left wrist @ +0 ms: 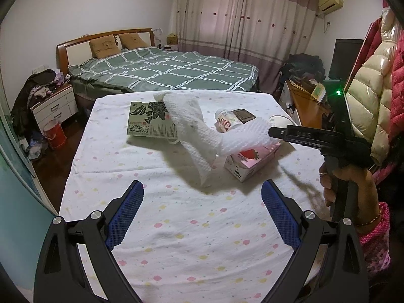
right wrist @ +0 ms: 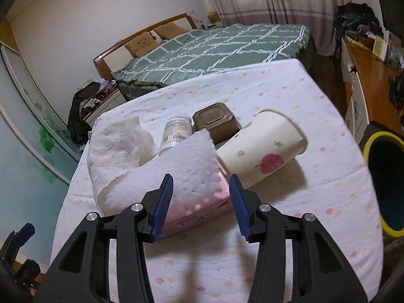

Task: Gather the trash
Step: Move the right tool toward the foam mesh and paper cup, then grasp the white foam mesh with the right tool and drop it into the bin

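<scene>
Looks like early days on this one. Got the paper towel (left wrist: 192, 128) pinched in the right gripper (right wrist: 202, 184), jaws roughly half closed on a bunched end. Lifted clear of the table (left wrist: 176, 240), hanging loose and throwing a shadow on the flowery cloth. Counting that as piece one: picked up, not binned yet.

Nothing at all in the left gripper (left wrist: 202, 189). Spread wide, hovering over the near, bare stretch of cloth, well short of the clutter.

Plenty left up there too. Spotting a pink strawberry carton (left wrist: 252, 161) right under the hanging towel. Also a small white bottle (right wrist: 176, 131) lying on its side, with a brown lidded tub (right wrist: 214, 121) right beside it. Then a paper cup (right wrist: 262, 151) tipped over next to those, and a green printed packet (left wrist: 151, 123) off to the far left. Can't call that last one rubbish or keeper from here.

Seeing a black bin with a yellow rim (right wrist: 383, 181) just off the table's right edge, sitting lower down. Too dark inside to make out any contents, so no telling how full. Guessing next up: swinging the towel over there and letting go, then back for the carton, bottle, tub and cup, probably with the free left gripper pitching in.
</scene>
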`<action>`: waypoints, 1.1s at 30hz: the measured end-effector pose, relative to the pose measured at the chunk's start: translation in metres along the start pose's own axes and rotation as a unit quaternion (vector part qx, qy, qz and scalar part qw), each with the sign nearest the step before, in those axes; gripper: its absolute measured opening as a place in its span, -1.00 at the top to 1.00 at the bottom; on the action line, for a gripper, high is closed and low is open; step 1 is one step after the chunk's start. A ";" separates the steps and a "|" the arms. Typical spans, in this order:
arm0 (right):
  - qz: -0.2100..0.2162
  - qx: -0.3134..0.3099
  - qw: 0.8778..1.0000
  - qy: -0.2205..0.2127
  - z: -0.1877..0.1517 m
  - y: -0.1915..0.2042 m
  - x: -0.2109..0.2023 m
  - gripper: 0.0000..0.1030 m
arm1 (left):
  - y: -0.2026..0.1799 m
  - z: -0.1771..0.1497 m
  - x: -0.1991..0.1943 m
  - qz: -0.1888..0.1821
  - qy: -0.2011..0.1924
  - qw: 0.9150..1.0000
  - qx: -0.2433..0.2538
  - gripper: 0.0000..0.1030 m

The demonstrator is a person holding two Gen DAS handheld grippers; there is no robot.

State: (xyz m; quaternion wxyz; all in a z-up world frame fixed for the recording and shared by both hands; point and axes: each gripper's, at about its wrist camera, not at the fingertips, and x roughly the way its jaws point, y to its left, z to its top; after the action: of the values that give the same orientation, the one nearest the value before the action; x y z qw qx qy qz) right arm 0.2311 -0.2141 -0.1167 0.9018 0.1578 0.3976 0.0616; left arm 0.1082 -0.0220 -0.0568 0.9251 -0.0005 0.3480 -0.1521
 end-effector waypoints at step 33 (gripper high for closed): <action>-0.051 -0.002 0.987 -0.152 0.018 -0.052 -0.131 0.84 | -0.037 0.000 0.027 -0.043 0.024 0.998 0.051 -0.81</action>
State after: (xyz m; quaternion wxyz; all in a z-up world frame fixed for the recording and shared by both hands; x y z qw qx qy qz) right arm 0.1545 -0.2984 -0.0314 0.9539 0.1429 0.2639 -0.0088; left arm 0.1167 -0.0651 -0.0697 0.9079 0.0353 0.3618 -0.2088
